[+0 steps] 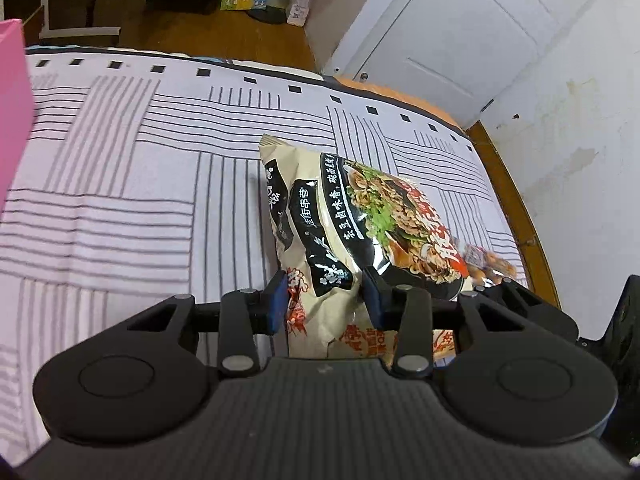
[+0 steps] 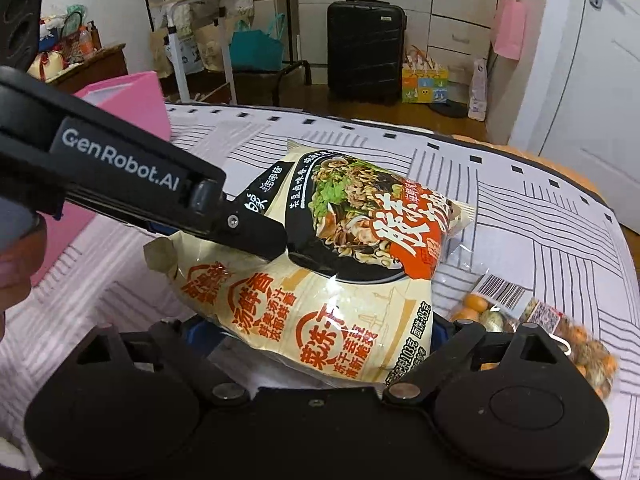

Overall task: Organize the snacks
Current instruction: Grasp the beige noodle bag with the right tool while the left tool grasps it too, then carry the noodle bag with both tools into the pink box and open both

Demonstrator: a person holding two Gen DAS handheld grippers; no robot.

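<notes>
A puffy, glossy plastic noodle packet [image 1: 344, 236], cream with a black band and a printed bowl of noodles, is the landmark here; it sits above a bedsheet [image 1: 120, 200] of soft, pale lilac cloth patterned with blocks of thin dark stripes. The left gripper [image 1: 326, 300] pinches the packet's crinkled near edge between its blue rubber pads [image 1: 278, 300], the film bunched and creased where they press. From the right wrist view the same tool reaches in from the left as a long, black, matte plastic bar with white lettering, its tip biting the packet's side. The right gripper [image 2: 320, 344] stands spread wide, its black jaws on either side of the packet's lower end; whether its pads touch the film I cannot tell. Just right of the packet, on the sheet, lies a clear bag of small round snacks [image 2: 536, 332], orange and speckled, with a barcode label. Left of the packet stands a pink box [image 2: 132, 100] with flat, smooth walls. Beyond the packet, past the bed's end, stands a black ribbed hard-shell suitcase [image 2: 366, 46] on a wooden floor.
</notes>
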